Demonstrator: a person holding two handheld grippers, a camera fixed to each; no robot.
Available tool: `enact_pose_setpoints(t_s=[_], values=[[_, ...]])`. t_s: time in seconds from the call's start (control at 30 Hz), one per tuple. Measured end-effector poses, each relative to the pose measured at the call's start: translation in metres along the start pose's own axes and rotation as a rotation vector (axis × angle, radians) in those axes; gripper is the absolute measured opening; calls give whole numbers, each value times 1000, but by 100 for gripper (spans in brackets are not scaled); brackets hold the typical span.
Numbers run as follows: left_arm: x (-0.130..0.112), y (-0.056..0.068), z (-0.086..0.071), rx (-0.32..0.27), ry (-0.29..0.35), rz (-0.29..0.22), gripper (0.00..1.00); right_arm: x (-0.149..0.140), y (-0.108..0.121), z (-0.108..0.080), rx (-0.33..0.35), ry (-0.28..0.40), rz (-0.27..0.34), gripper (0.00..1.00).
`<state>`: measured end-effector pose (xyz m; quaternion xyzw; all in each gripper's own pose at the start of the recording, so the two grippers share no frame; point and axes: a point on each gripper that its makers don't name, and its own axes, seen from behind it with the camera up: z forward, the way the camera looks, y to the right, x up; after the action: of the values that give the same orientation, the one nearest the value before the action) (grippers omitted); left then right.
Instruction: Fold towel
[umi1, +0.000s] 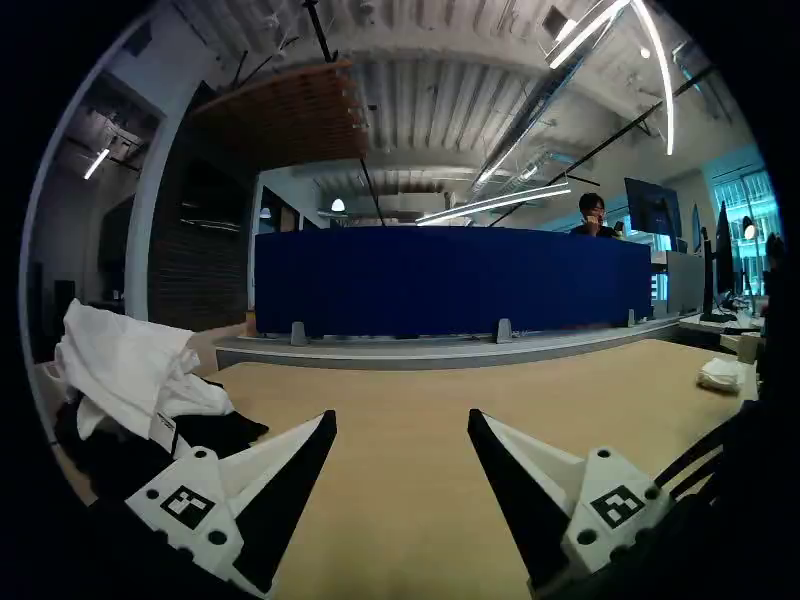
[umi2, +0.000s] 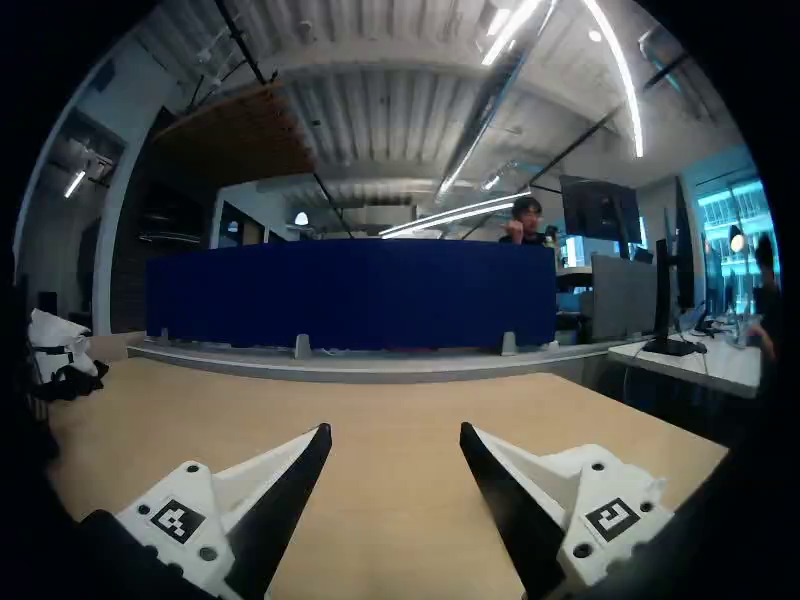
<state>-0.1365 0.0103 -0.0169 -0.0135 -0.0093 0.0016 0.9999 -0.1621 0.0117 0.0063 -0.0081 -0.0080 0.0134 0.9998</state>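
Cloth pile (umi1: 125, 370) at table (umi1: 560, 380) edge; left tool (umi1: 402, 418), right tool (umi2: 395, 430) agape.

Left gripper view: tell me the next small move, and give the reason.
Probably swing the left gripper toward the white cloth heaped on dark fabric at the left of this view. Its jaws stand open on nothing, with bare table ahead, and the cloth lies off to the side. The right gripper is open and empty too.
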Motion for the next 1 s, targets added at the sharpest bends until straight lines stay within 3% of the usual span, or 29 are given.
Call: enact_pose_setpoints(t_s=[1.0], values=[[-1, -1, -4, -1, 0, -1, 98, 3, -1, -5, 1, -1, 1, 100]])
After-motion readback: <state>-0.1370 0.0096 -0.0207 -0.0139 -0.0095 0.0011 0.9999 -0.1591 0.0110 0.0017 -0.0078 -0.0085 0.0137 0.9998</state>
